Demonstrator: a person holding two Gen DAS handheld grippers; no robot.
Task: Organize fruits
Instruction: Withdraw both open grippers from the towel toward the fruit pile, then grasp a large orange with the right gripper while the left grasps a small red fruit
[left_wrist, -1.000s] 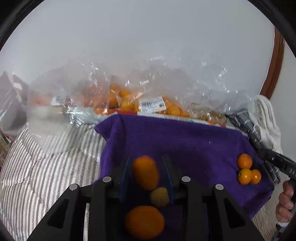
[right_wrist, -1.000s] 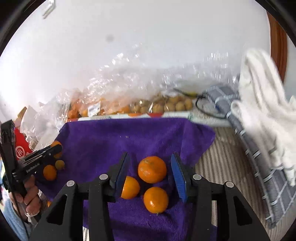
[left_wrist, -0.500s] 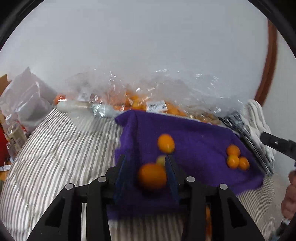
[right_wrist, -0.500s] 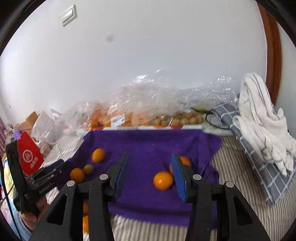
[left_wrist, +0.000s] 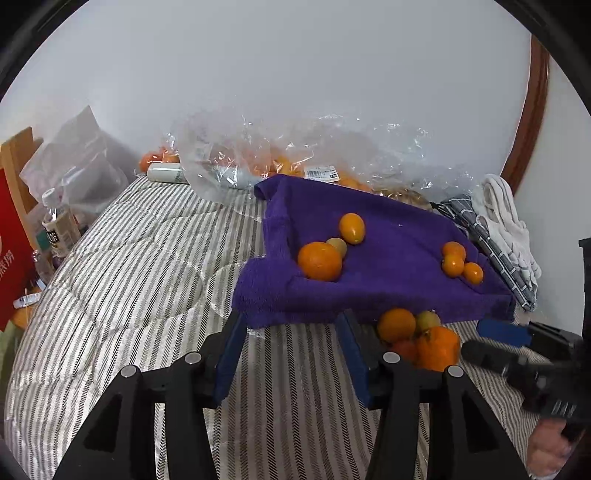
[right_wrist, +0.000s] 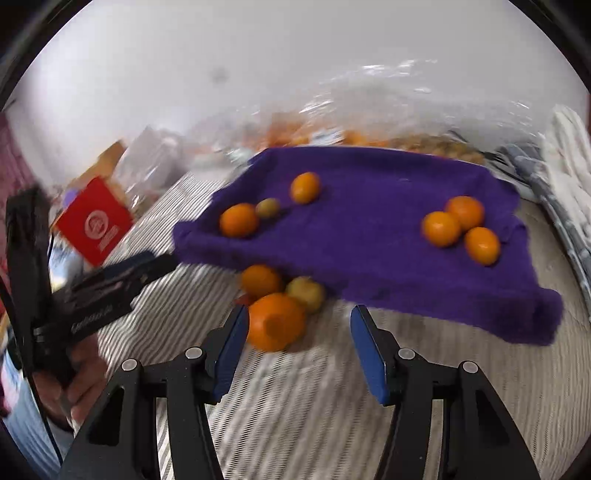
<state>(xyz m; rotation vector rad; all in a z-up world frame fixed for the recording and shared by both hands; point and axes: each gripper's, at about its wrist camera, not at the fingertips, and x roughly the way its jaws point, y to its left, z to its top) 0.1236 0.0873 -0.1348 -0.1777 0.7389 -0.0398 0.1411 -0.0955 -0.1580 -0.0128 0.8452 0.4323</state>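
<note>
A purple towel (left_wrist: 399, 236) (right_wrist: 376, 206) lies on the striped bedding. On its left sit an orange (left_wrist: 320, 260), a small greenish fruit (left_wrist: 337, 245) and an oval orange fruit (left_wrist: 352, 228). Three small oranges (left_wrist: 458, 262) (right_wrist: 458, 225) sit on its right. A loose pile of oranges (left_wrist: 421, 336) (right_wrist: 277, 306) lies on the bedding before the towel's front edge. My left gripper (left_wrist: 291, 354) is open and empty, short of the towel. My right gripper (right_wrist: 299, 347) is open and empty, its left finger beside the big orange (right_wrist: 275, 325) of the pile.
Clear plastic bags of fruit (left_wrist: 295, 162) lie along the wall behind the towel. A white and grey cloth heap (left_wrist: 506, 221) is at the right. A red box (left_wrist: 11, 240), a bottle (left_wrist: 57, 225) and bags stand at the left edge of the bed.
Both grippers have pulled back from the towel toward the bed's front. The fruit they hovered over stays on the towel. The pile in front of the towel has come into view.
</note>
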